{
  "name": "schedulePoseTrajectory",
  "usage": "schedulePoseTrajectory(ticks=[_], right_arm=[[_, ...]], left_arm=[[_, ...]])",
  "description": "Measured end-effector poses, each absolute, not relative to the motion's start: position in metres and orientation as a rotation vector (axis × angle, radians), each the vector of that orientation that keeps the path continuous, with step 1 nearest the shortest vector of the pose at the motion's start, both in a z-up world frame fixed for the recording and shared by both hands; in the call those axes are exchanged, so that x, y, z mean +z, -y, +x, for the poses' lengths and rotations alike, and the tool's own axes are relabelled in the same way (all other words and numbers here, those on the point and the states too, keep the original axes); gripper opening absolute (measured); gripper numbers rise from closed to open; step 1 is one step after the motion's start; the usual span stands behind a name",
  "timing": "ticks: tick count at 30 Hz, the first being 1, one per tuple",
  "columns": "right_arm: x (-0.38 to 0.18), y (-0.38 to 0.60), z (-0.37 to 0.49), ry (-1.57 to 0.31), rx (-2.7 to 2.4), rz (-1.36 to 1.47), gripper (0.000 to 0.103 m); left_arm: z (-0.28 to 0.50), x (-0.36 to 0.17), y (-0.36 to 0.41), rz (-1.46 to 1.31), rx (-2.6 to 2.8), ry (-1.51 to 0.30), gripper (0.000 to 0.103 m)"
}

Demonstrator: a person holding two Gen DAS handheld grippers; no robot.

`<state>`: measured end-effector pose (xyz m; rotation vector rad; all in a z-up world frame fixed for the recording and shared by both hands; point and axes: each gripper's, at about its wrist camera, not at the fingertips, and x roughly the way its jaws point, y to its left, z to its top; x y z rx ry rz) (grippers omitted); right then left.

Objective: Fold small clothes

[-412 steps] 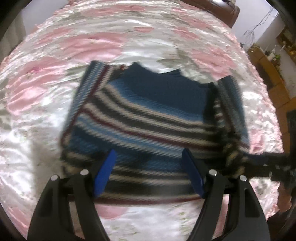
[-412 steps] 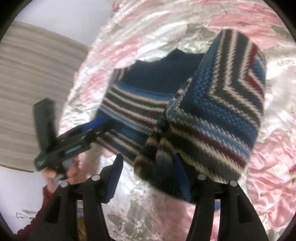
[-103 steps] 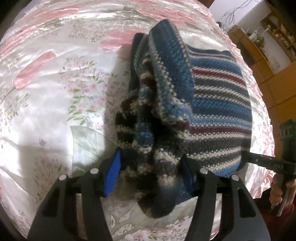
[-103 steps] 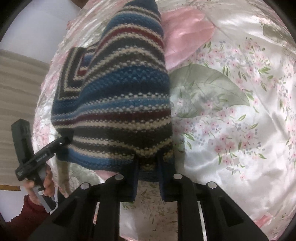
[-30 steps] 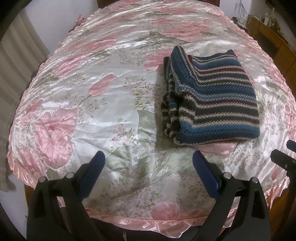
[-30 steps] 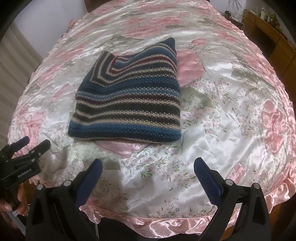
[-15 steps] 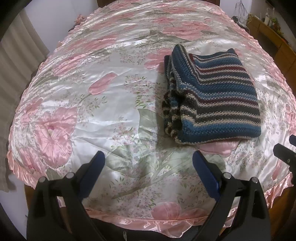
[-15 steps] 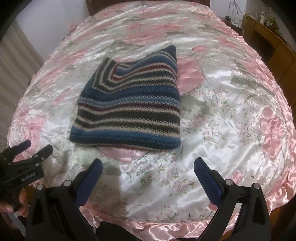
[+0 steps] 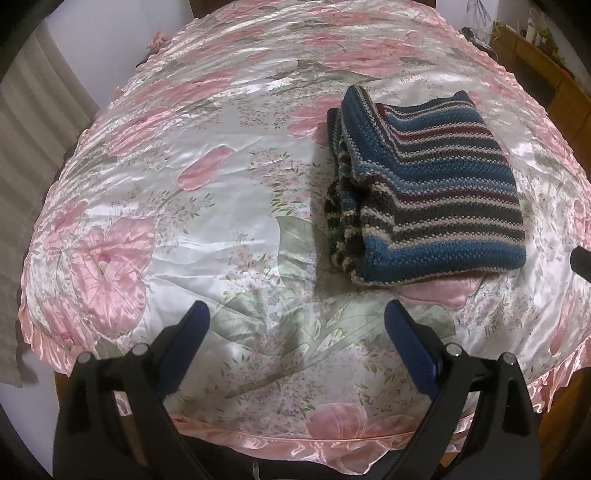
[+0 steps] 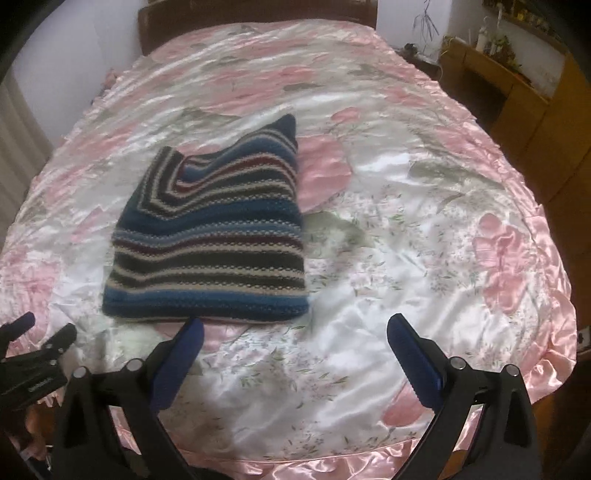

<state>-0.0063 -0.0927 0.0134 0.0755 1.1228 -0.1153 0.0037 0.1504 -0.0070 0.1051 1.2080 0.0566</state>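
A small striped knit sweater in blue, maroon, cream and dark bands lies folded into a thick rectangle on the pink floral satin bedspread. In the right wrist view the sweater sits left of centre, with two corners sticking up at its far edge. My left gripper hangs open near the bed's front edge, apart from the sweater and holding nothing. My right gripper is also open and empty, just in front of the sweater's near edge. The left gripper shows at the lower left of the right wrist view.
The bedspread's ruffled pink hem runs along the near edge. A dark headboard stands at the far end. Wooden furniture with small items stands to the right of the bed. A curtain hangs at the left.
Both grippers, shut on the sweater 3.4 s ago, have let go and drawn back toward the bed's near edge. Over the last second the sweater lies still and the views shift only slightly.
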Motion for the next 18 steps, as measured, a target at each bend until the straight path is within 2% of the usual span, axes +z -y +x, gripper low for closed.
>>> schedulePoseTrajectory(ticks=[9,18], right_arm=[[0.019,0.081,-0.008,-1.079,-0.081,0.016,0.100],[0.014,0.082,-0.004,-1.137,-0.043,0.061,0.099]], left_arm=[[0.004,-0.005,-0.148,0.125,0.059,-1.199,0.095],[0.005,-0.005,-0.150,0.129,0.063,-1.201,0.095]])
